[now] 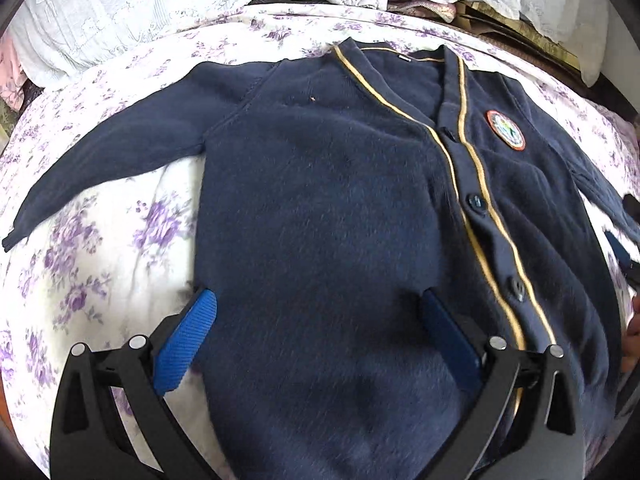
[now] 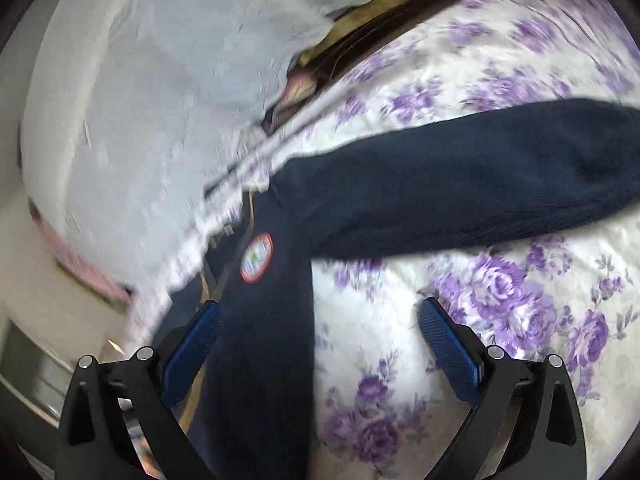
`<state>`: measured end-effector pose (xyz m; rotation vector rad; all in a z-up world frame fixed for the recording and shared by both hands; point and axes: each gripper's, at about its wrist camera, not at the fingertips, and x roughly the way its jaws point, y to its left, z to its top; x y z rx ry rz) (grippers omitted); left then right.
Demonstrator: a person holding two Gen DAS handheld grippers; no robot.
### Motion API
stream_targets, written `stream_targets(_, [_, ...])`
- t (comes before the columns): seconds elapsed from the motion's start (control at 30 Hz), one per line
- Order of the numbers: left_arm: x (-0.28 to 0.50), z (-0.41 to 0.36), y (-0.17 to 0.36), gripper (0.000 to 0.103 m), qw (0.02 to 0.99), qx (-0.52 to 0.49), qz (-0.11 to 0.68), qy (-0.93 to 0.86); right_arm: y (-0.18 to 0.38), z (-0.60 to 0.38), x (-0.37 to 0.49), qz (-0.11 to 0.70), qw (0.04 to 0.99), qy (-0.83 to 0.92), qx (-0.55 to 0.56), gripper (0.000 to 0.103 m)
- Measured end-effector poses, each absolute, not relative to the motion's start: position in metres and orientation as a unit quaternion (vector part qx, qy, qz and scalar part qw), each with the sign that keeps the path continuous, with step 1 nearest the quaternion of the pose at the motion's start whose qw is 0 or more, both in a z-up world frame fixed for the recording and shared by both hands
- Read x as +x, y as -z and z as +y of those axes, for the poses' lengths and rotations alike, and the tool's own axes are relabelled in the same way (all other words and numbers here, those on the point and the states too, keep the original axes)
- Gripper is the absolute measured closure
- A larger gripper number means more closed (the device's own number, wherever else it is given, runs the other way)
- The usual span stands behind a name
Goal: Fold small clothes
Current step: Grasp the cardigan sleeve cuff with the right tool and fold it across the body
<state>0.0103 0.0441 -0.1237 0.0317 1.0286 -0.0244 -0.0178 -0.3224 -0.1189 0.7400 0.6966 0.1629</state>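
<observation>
A small navy cardigan (image 1: 320, 200) with yellow trim, dark buttons and a round badge (image 1: 505, 130) lies flat and face up on a floral bedspread (image 1: 100, 248). Its one sleeve (image 1: 120, 148) stretches out to the left. My left gripper (image 1: 320, 300) is open over the cardigan's lower hem, its blue fingers straddling the left front panel with nothing held. In the right wrist view the other sleeve (image 2: 480, 192) reaches out to the right and the badge (image 2: 256, 258) shows. My right gripper (image 2: 320, 312) is open over the cardigan's side edge (image 2: 272, 340), empty.
White lace-edged bedding (image 1: 160, 8) is piled along the far side of the bed, with a dark gap and brown items (image 1: 520, 24) behind it. Floral bedspread (image 2: 500, 300) lies bare to the right of the cardigan. The right wrist view is motion-blurred.
</observation>
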Motion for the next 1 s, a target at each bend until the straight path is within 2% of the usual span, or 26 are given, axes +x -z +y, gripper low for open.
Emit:
stream_targets(0.1, [-0.003,0.054,0.122,0.004,0.875,0.029,0.483,-0.004,0.123,-0.353,-0.029,0.287,0.854,-0.042,0.433,0.004])
stream_targets(0.23, [-0.009,0.084,0.124,0.004,0.865,-0.035,0.5,-0.002,0.135,-0.406,-0.045,0.218,0.816,0.005,0.535,0.004])
stream_targets(0.4, [-0.004,0.088,0.127,0.004,0.865,-0.039,0.5,-0.021,0.145,-0.451,-0.034,0.191,0.758,0.027,0.623,0.004])
stream_targets(0.57, [-0.003,0.077,0.128,0.004,0.874,-0.008,0.485,-0.031,0.147,-0.466,-0.017,0.124,0.776,0.026,0.618,0.004])
stream_targets(0.83, [-0.003,0.078,0.13,0.004,0.878,-0.01,0.477,-0.033,0.136,-0.45,0.022,0.188,0.83,0.077,0.519,0.004])
stream_targets(0.9, [-0.005,0.078,0.13,0.004,0.879,-0.009,0.476,-0.034,0.136,-0.447,0.032,0.208,0.84,0.111,0.489,0.013])
stream_targets(0.97, [-0.004,0.078,0.13,0.004,0.878,-0.008,0.477,-0.032,0.14,-0.447,0.036,0.202,0.838,0.162,0.48,0.03])
stream_targets(1.0, [-0.004,0.079,0.129,0.004,0.878,-0.008,0.478,-0.03,0.14,-0.448,0.041,0.208,0.839,0.172,0.472,0.032])
